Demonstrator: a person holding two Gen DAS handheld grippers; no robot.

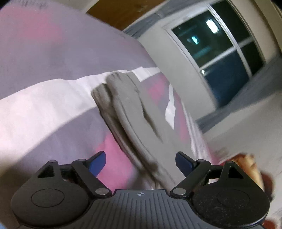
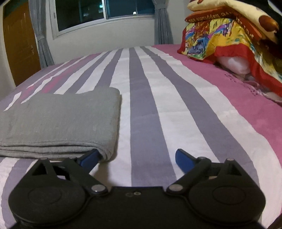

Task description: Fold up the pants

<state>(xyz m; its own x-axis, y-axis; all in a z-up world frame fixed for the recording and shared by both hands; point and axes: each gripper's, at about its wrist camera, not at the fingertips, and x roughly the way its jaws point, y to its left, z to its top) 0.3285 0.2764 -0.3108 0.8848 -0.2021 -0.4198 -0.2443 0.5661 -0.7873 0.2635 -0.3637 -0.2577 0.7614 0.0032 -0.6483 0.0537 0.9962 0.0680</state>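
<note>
My right gripper [image 2: 136, 157] is spread wide, nothing held; its left blue fingertip [image 2: 89, 156] sits right at the near corner of the folded grey pants [image 2: 60, 121], touching or just beside the edge, can't tell which, the other fingertip over bare sheet. My left gripper [image 1: 141, 161] is also wide open and empty, view tilted and blurred, pants [image 1: 130, 109] lying ahead of the gap, not gripped. Pants lie flat in a neat stack on the striped bedsheet [image 2: 158, 105], left of centre in the right view. Further back on the right, a pile of colourful pillows [image 2: 220, 35] on the pink part of the bed. Beyond that, wall with a dark window [image 2: 105, 12], grey curtains [image 2: 163, 22], brown door [image 2: 19, 47] at far left.
</note>
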